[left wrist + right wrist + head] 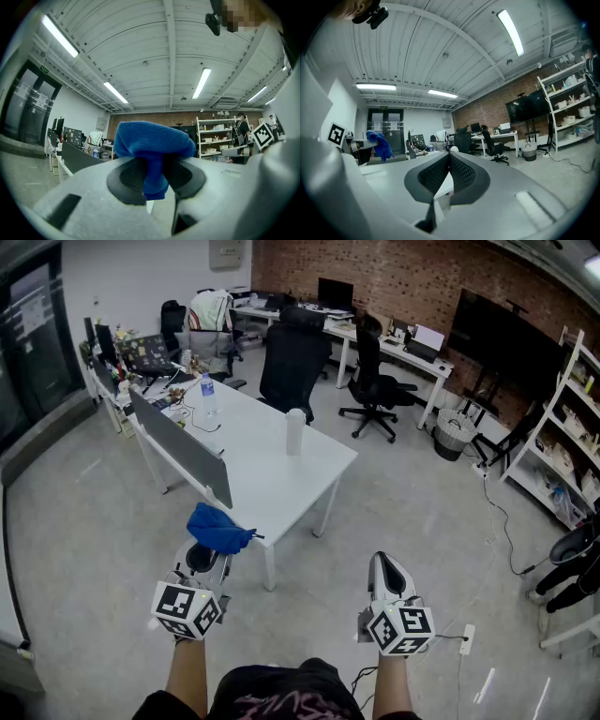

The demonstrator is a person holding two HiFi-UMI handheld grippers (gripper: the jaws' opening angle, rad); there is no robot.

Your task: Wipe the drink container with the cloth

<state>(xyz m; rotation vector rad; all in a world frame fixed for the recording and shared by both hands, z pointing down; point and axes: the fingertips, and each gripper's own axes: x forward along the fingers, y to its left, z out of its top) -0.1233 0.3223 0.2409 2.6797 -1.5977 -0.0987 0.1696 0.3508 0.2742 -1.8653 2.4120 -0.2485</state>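
The wiping has not begun; this is the approach, with the cloth already in hand and the container not yet reached.

The left gripper (208, 557) is clamped on a blue cloth (219, 529). In the left gripper view the cloth (152, 140) is pinched between the two dark pads and bunches out above them. The right gripper (383, 565) is closed with nothing in it; its own view shows the ribbed pads meeting at the tips. Both grippers point level, held low in front of the person and short of the white bench (281, 488).

The drink container (295, 430), a tall white tumbler, stands upright near the far right part of the bench, well apart from both grippers. A clear water bottle (208, 395) stands farther back on the left, beside a grey divider panel (183, 448).

Next, I judge, the person must close in on the bench corner. The right gripper would need to open and take hold of the tumbler to steady it, since a tall, light vessel could tip under a sideways rub. The left gripper would then bring the cloth against its wall
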